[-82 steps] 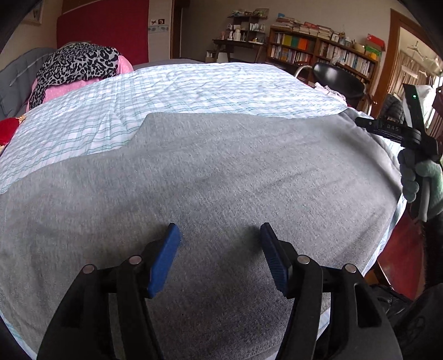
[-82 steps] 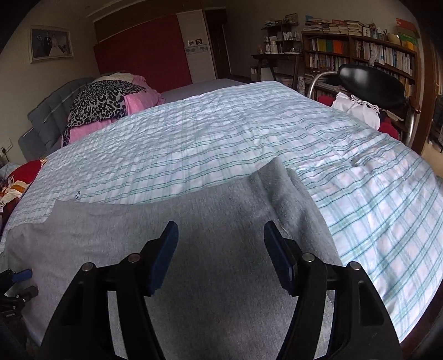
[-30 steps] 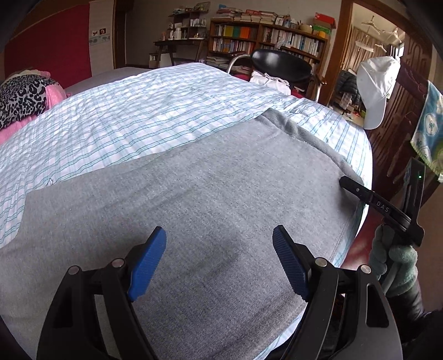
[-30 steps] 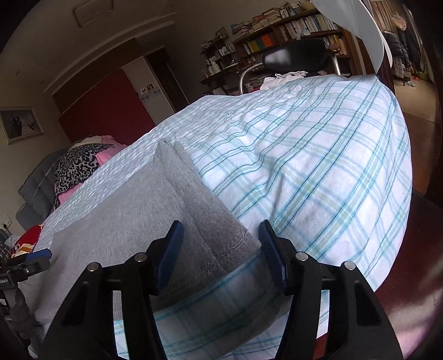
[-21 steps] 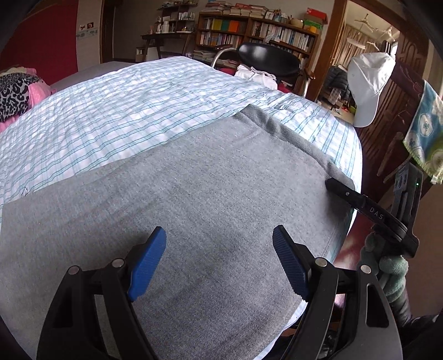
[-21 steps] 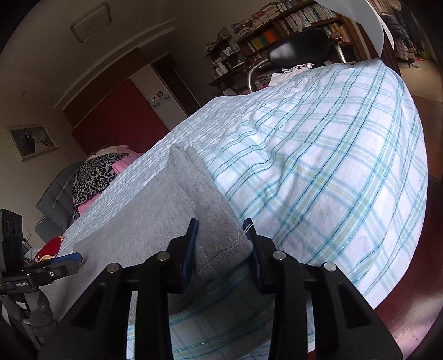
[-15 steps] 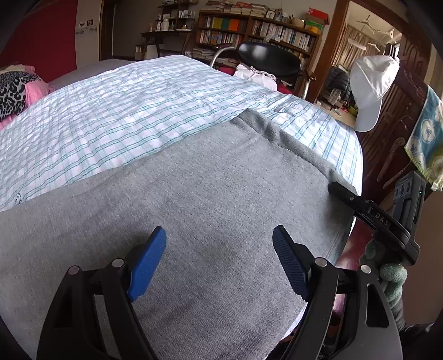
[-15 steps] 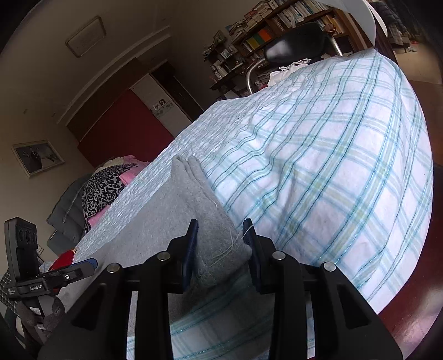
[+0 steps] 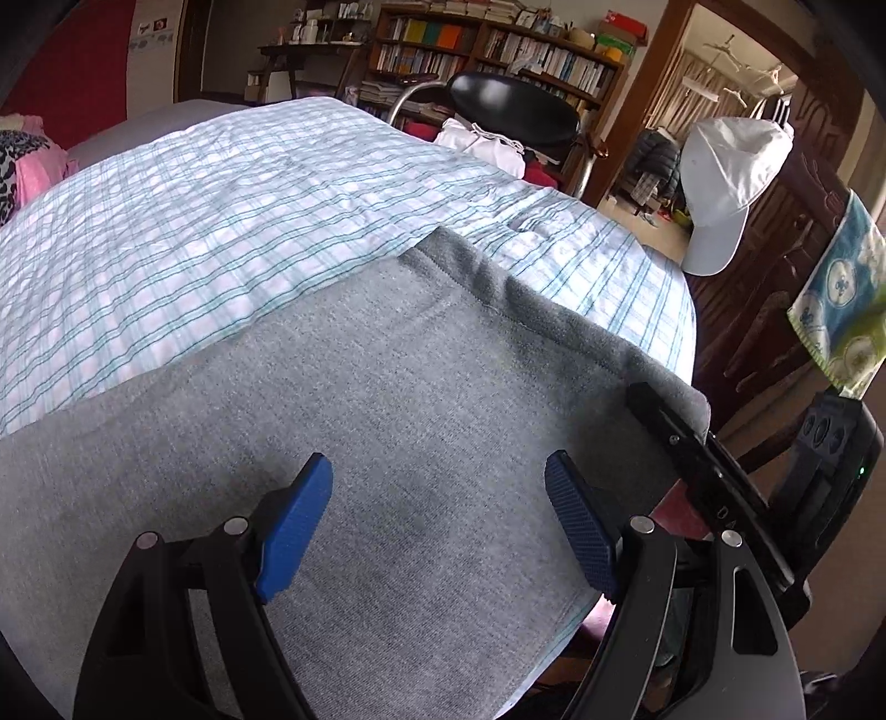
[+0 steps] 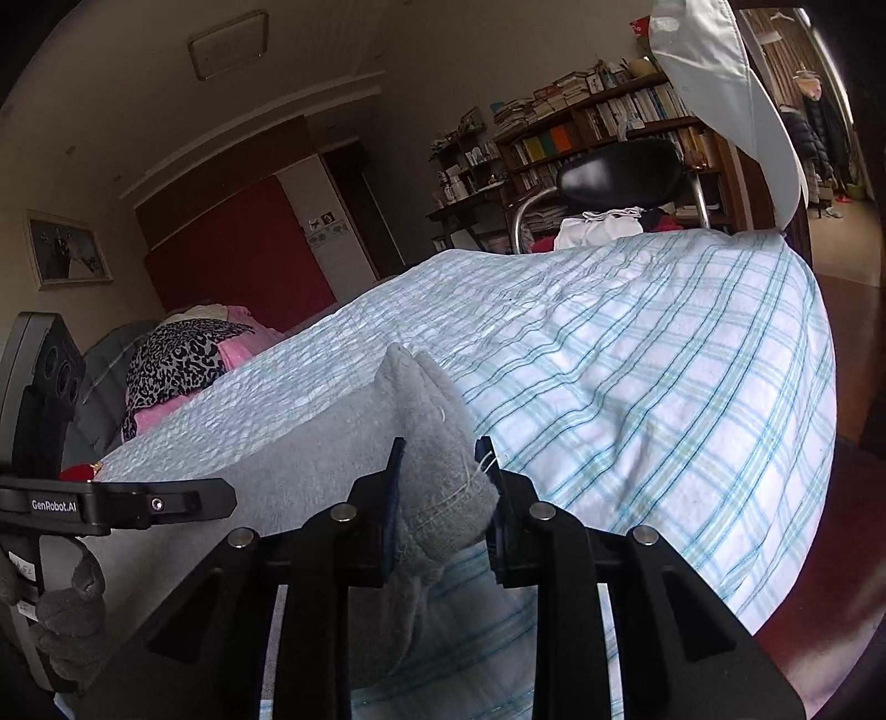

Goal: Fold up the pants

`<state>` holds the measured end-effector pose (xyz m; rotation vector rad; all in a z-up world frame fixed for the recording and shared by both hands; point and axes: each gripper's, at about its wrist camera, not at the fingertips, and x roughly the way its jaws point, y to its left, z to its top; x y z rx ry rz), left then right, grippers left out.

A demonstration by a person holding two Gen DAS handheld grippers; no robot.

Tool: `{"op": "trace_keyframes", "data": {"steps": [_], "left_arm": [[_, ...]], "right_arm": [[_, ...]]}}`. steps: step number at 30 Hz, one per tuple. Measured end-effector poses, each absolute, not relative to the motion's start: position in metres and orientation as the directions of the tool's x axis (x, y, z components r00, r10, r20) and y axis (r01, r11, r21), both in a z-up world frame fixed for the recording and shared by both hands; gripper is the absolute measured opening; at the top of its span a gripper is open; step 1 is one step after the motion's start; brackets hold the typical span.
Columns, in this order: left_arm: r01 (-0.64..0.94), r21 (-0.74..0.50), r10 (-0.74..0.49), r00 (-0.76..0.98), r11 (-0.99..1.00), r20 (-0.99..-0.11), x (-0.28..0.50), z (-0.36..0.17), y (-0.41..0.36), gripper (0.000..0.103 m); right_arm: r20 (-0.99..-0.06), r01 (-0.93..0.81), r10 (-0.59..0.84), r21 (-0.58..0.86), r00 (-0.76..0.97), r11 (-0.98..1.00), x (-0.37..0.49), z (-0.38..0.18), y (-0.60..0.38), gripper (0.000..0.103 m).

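Note:
Grey pants (image 9: 387,387) lie flat on the checked bedsheet (image 9: 221,210), one end reaching the bed's right edge. My left gripper (image 9: 437,515) hovers open over the cloth near that end, with nothing between its blue pads. In the right wrist view, my right gripper (image 10: 441,446) has its jaws closing on the thick corner of the pants (image 10: 437,487). The fabric is bunched between the pads and lifted off the sheet. The right gripper (image 9: 681,437) also shows at the pants' corner in the left wrist view, and the left gripper (image 10: 166,501) appears at the far left of the right wrist view.
A black chair (image 9: 509,111) with white clothes stands beyond the bed, before bookshelves (image 9: 487,50). A white cap (image 9: 725,166) and a patterned towel (image 9: 841,310) hang at the right by the bed's edge. Leopard-print and pink clothes (image 10: 177,354) lie at the headboard.
The right gripper's jaws narrowed onto the pants' corner and raised it, bunching the fabric. The left gripper slid along the pants toward the same end, still open.

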<state>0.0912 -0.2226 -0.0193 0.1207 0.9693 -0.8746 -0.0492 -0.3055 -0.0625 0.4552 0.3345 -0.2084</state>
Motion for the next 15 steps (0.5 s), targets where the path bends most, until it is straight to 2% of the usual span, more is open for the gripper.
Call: {"op": "trace_keyframes", "data": {"steps": [4,15], "left_arm": [[0.677,-0.355,-0.636,0.217,0.644,-0.741,0.104,-0.011,-0.232,0.079],[0.687,-0.426,-0.676,0.13,0.589,-0.725,0.115,-0.004,-0.254,0.081]], "right_arm": [[-0.34,0.238,-0.114,0.353,0.934,0.905,-0.049,-0.056,-0.286,0.024],[-0.326,0.103,-0.009,0.272,0.945,0.957,-0.038,-0.048,-0.235,0.023]]}}
